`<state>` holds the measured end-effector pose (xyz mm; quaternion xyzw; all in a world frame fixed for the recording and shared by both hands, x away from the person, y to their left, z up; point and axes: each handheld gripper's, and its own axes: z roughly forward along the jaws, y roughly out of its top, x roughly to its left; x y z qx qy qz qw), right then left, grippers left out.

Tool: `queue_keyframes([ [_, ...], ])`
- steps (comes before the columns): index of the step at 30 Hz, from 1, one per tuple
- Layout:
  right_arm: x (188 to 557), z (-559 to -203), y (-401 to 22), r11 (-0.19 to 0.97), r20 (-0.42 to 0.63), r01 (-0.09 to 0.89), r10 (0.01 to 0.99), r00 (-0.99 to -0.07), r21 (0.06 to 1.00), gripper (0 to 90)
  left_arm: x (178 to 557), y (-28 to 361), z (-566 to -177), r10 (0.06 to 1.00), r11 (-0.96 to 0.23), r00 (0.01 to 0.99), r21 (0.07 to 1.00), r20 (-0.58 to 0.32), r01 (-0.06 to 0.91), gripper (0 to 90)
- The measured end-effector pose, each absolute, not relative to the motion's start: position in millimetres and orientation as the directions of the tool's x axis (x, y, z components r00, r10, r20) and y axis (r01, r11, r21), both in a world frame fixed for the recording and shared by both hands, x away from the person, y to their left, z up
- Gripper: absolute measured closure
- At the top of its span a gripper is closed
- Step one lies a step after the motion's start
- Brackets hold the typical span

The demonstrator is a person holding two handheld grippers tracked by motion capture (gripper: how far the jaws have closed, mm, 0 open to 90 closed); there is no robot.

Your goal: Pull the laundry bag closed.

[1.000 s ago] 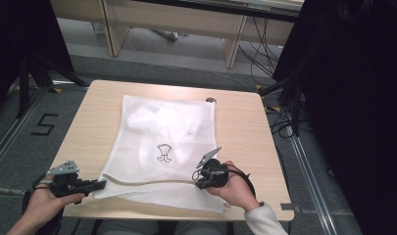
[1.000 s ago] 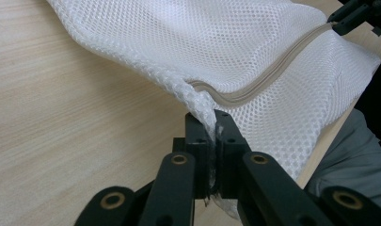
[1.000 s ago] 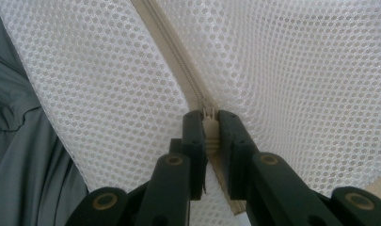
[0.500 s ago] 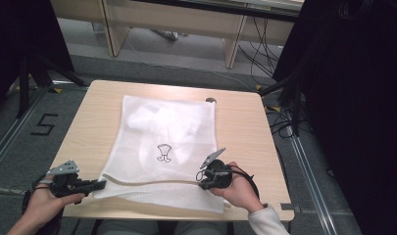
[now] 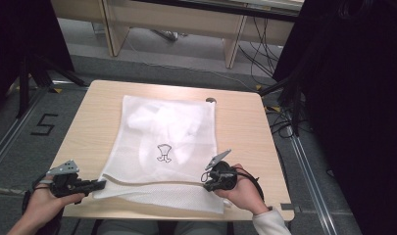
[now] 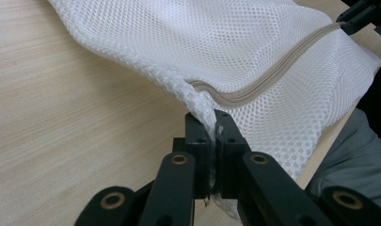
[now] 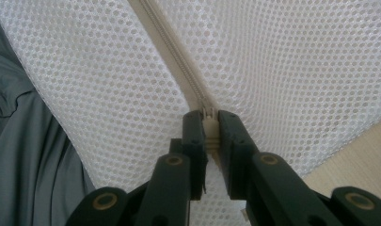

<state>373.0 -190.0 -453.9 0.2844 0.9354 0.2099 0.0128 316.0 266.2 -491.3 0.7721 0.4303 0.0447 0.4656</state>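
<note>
White mesh laundry bag (image 5: 166, 147) lies flat on the desk (image 5: 240, 132), beige zipper (image 6: 273, 75) running between both tongs. Left tongs (image 6: 212, 123) pinch the bag's corner mesh beside the zipper end. Right tongs (image 7: 210, 126) pinch the zipper pull (image 7: 208, 113).

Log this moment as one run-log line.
left gripper: shut on mesh bag corner | right gripper: shut on zipper pull | table: bag flat

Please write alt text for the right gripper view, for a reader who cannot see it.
The right gripper is shut on the zipper pull of a white mesh laundry bag, with the beige zipper running away up-left. Grey clothing shows at left, the wooden table at lower right.
</note>
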Motion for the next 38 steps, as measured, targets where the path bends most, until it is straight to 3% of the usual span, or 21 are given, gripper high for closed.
queue_keyframes([
  [30,368.4,-465.8,-214.6,0.755,0.075,0.569,0.579,-0.812,0.326,82.1,315.8,265.7,-493.6,0.706,-0.223,0.632,0.747,-0.319,0.627,83.7],
  [32,366.9,-464.5,-216.1,0.742,0.085,0.567,0.579,-0.811,0.358,79.2,315.9,264.1,-495.5,0.711,-0.254,0.638,0.739,-0.295,0.624,75.9],
  [33,366.9,-463.0,-218.4,0.733,0.084,0.562,0.578,-0.812,0.384,73.0,316.3,263.3,-496.8,0.722,-0.273,0.641,0.744,-0.260,0.610,68.2],
  [34,366.8,-460.1,-223.9,0.688,0.091,0.574,0.603,-0.793,0.444,66.0,316.8,262.7,-496.8,0.730,-0.263,0.634,0.751,-0.255,0.605,58.0],
  [38,366.4,-457.3,-243.5,0.512,0.155,0.607,0.673,-0.723,0.607,52.9,318.7,263.6,-495.2,0.748,-0.238,0.623,0.785,-0.227,0.572,39.8],
])
